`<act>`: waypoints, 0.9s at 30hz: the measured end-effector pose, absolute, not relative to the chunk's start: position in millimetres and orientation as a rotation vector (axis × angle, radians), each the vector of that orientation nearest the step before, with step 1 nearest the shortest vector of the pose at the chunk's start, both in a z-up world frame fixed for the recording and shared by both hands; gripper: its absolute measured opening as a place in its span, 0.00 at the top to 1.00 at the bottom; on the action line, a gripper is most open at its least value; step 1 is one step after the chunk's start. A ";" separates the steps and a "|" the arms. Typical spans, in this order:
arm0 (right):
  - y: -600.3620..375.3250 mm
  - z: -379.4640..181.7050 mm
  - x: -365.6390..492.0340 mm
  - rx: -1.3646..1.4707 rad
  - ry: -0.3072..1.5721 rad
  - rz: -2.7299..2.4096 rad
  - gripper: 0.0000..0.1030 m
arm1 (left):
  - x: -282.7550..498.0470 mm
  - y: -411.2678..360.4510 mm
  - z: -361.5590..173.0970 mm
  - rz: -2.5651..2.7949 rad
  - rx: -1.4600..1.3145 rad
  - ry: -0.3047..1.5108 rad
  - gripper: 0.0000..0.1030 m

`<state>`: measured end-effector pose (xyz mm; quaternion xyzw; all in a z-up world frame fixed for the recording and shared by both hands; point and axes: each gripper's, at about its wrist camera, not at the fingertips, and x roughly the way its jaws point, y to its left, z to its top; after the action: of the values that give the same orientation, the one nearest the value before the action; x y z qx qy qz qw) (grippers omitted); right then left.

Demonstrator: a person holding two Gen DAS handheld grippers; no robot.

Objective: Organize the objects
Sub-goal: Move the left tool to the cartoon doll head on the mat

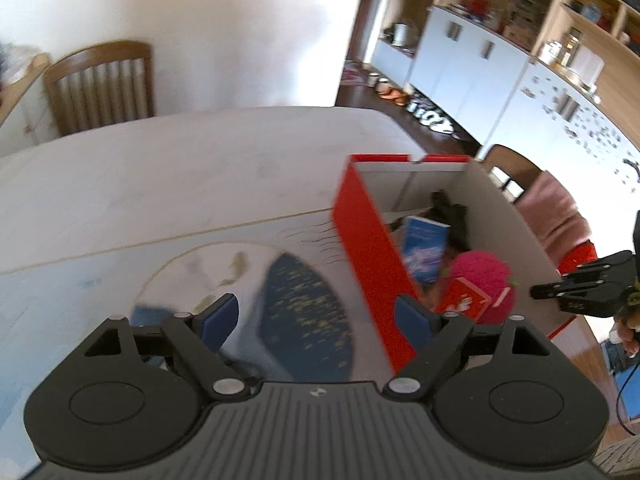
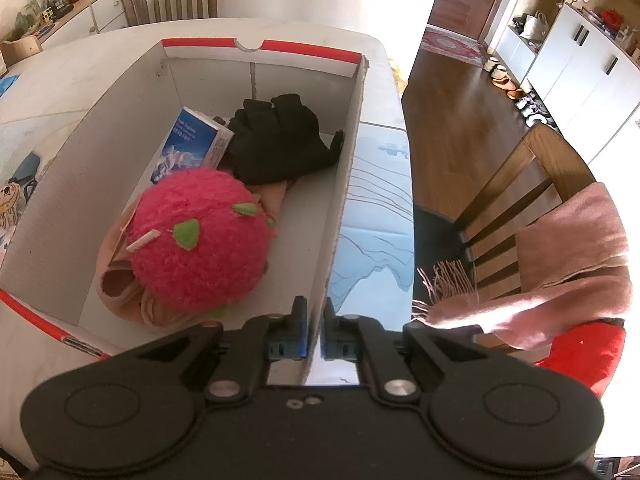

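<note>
A red cardboard box (image 2: 345, 184) with white inner walls stands open on the table. Inside lie a fuzzy pink plush ball (image 2: 200, 236), black gloves (image 2: 280, 140), a small blue booklet (image 2: 188, 144) and peach cloth (image 2: 120, 280). My right gripper (image 2: 316, 320) is shut on the top edge of the box's right wall. In the left wrist view my left gripper (image 1: 316, 314) hovers open just left of the box (image 1: 368, 248), over a blurred dark blue speckled thing (image 1: 312, 344) lying on the table. Its pads touch nothing. The plush ball (image 1: 484, 276) and a red card (image 1: 466, 300) show inside the box.
The white table (image 1: 200, 184) carries a printed light blue mat (image 2: 376, 216). One wooden chair (image 1: 100, 80) stands at the far side. A second chair (image 2: 520, 200), draped with a pink scarf (image 2: 560, 248), is right of the box. White cabinets (image 2: 580, 52) line the room.
</note>
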<state>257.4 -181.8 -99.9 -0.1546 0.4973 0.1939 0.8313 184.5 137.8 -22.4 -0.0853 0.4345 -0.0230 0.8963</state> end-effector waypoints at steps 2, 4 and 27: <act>-181.7 -99.9 257.3 -0.327 1.056 0.410 0.95 | 178.7 148.6 -27.2 -0.023 -0.193 0.907 0.16; -181.6 -99.9 257.2 -0.328 1.055 0.409 0.95 | 173.9 156.6 -33.9 0.007 -0.200 0.914 0.13; -179.3 -100.6 256.6 -0.340 1.058 0.392 0.95 | 175.0 197.4 -139.5 0.263 -0.176 1.026 0.00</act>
<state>256.6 -179.3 -100.6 -0.1603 0.4987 0.1849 0.8315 175.0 197.4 -139.5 -0.0840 0.4886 0.1253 0.8593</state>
